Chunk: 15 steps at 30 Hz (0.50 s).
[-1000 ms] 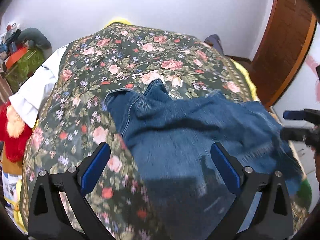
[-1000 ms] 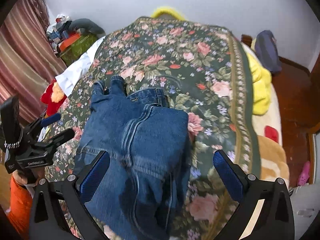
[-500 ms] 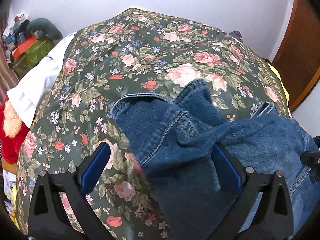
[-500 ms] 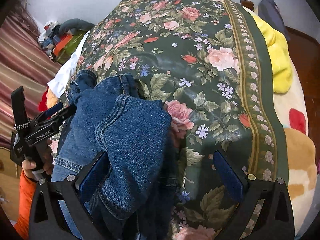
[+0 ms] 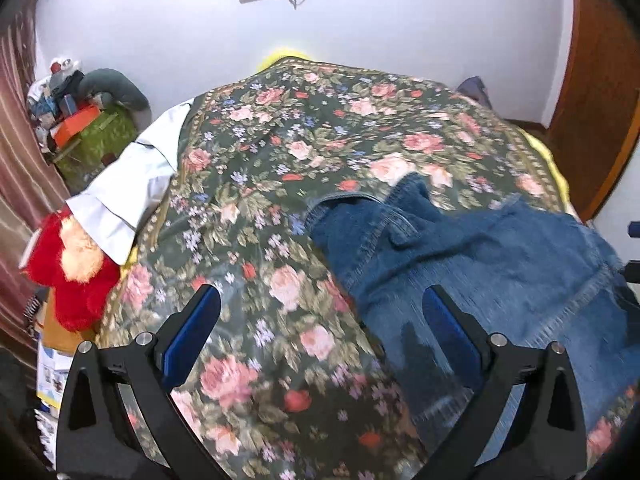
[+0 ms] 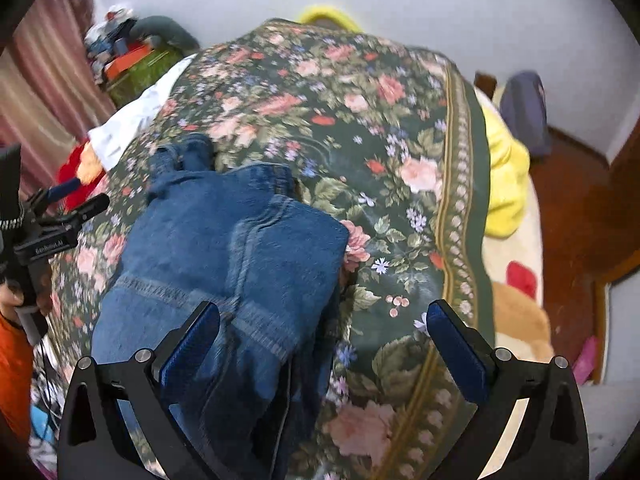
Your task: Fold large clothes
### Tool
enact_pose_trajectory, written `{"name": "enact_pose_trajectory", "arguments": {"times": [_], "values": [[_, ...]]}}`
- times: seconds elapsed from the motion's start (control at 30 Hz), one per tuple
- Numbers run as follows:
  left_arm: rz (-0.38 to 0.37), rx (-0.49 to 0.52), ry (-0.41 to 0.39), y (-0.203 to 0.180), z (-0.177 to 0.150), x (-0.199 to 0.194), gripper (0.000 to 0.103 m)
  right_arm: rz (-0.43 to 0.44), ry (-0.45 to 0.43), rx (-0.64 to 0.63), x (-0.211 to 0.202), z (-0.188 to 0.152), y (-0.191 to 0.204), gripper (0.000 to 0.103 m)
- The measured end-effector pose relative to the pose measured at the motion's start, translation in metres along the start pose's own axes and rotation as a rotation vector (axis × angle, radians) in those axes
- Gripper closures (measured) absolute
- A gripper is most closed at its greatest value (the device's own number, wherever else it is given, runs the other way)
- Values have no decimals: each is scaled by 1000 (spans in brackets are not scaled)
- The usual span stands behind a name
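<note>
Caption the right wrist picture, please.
Open right gripper above folded blue jeans on a floral bedspread.

Black left gripper (image 5: 320,320) with blue pads (image 5: 192,332), silver screws, matching right gripper (image 6: 322,332), orange sleeve (image 6: 14,364)

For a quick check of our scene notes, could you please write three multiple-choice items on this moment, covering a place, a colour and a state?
1. Where do the jeans lie?
A. on the floral bedspread
B. on the floor
C. on a chair

2. What colour is the plush toy at the bed's left edge?
A. green
B. red
C. black

3. How do the right tongs stand?
A. shut on the jeans
B. shut on nothing
C. open

Answers: 1 A, the denim rests folded on the flowered cover; 2 B, its fur is red with a pale patch; 3 C, the jaws are spread wide with nothing between them, as are the left tongs.
</note>
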State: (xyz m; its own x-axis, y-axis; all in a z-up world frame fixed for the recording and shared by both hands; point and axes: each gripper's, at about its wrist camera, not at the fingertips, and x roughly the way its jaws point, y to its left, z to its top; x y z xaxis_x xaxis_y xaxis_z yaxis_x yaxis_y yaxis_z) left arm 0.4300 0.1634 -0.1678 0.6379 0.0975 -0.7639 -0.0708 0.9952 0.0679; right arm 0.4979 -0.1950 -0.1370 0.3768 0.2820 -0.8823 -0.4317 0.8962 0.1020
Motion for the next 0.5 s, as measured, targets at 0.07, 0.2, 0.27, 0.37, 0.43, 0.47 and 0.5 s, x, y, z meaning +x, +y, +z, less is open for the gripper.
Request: {"name": "enact_pose_trajectory", "arguments": {"times": [0.07, 0.2, 0.27, 0.37, 0.43, 0.47, 0.5], "values": [[-51, -19, 12, -1, -9, -4, 1, 4, -16, -30, -12, -4, 7, 0], [-222, -107, 98, -7, -30, 3, 1, 105, -18, -35, -20, -11, 14, 0], [-308, -165, 154, -10, -41, 13, 1, 147, 6, -6, -14, -12, 13, 0], [-404, -238, 216, -13, -52, 30, 1, 189, 70, 49, 9, -10, 7, 0], [-444, -279, 244, -13, -56, 41, 1, 223, 138, 100, 31, -10, -2, 0], [-472, -308, 258, -13, -58, 48, 1, 235, 166, 116, 40, -11, -5, 0], [-495, -332, 271, -13, -58, 54, 1, 250, 194, 131, 51, -12, -8, 0]]}}
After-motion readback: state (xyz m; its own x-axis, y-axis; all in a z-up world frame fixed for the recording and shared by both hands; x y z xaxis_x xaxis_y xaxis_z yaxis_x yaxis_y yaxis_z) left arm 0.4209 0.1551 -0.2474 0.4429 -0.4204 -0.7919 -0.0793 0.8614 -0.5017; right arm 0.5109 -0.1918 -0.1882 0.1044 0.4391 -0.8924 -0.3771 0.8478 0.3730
